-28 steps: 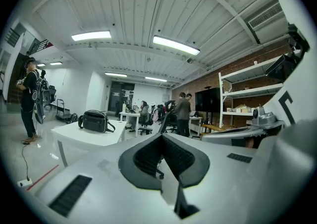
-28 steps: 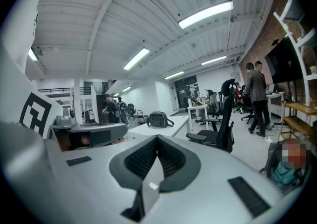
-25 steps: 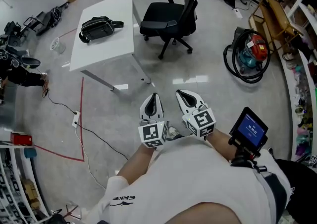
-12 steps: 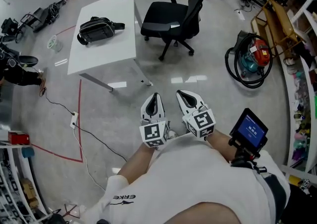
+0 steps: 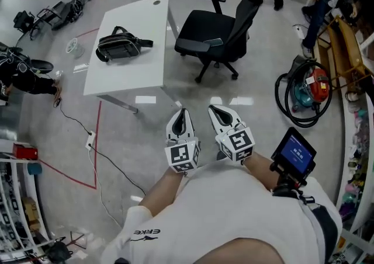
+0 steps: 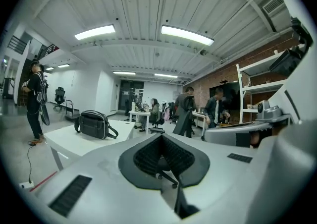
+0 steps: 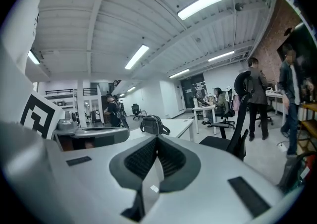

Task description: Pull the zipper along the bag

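A black bag (image 5: 120, 45) with a strap lies on a white table (image 5: 131, 70) several steps ahead on the left. Both grippers are held close to the person's body, far from the table. The left gripper (image 5: 182, 112) and the right gripper (image 5: 214, 108) point forward side by side, each shut with nothing between its pads. In the left gripper view the bag (image 6: 94, 124) sits on the table (image 6: 81, 141) beyond the shut left gripper (image 6: 161, 138). The right gripper view shows the bag (image 7: 153, 125) small above the shut right gripper (image 7: 157, 140).
A black office chair (image 5: 225, 29) stands right of the table. A vacuum cleaner with a coiled hose (image 5: 310, 90) sits on the floor at the right. A cable (image 5: 111, 160) and red tape (image 5: 96, 134) cross the floor on the left. People stand at the back.
The table, bag and chair have shifted down and to the right in the head view as the camera moved. Both grippers stay shut in the same spot before the body.
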`<state>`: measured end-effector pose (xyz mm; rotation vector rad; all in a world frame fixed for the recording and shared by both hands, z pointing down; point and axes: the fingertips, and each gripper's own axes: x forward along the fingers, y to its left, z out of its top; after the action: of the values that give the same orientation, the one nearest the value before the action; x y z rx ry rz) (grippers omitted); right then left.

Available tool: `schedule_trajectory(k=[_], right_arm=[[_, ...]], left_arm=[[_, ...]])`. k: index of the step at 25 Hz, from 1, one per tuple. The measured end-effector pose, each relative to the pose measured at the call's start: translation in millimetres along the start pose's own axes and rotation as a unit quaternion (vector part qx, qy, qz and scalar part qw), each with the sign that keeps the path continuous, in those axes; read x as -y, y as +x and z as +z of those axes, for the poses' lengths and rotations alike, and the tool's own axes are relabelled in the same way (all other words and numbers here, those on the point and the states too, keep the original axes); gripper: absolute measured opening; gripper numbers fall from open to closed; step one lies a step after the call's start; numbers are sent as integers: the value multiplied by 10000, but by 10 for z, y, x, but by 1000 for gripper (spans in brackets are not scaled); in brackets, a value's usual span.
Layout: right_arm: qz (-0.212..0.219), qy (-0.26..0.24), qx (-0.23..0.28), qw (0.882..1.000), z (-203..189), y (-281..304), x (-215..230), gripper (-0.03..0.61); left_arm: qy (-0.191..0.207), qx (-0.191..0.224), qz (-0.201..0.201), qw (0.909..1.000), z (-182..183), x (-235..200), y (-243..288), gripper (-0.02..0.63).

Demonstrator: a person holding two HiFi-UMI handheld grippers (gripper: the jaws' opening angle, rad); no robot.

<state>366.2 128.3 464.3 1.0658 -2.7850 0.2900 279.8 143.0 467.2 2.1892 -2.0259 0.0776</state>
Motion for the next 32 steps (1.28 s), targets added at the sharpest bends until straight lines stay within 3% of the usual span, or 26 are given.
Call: schedule_trajectory(k=[9, 15, 20, 32], right_arm=[[533, 80, -158, 9984, 62, 399, 719, 5], [707, 168, -213, 9971, 89, 579, 802, 5], [829, 113, -280, 9961, 164, 865, 775, 5], [936, -198, -311, 9949, 486, 2211, 842, 5]], left_arm=[[26, -104, 612, 9981, 79, 85, 724, 3], [136, -226, 933, 9953, 106, -107, 820, 3], [217, -160, 1091, 9937, 233, -397, 1000, 3], [222, -173, 1300, 9911, 350, -1502, 1890, 3]])
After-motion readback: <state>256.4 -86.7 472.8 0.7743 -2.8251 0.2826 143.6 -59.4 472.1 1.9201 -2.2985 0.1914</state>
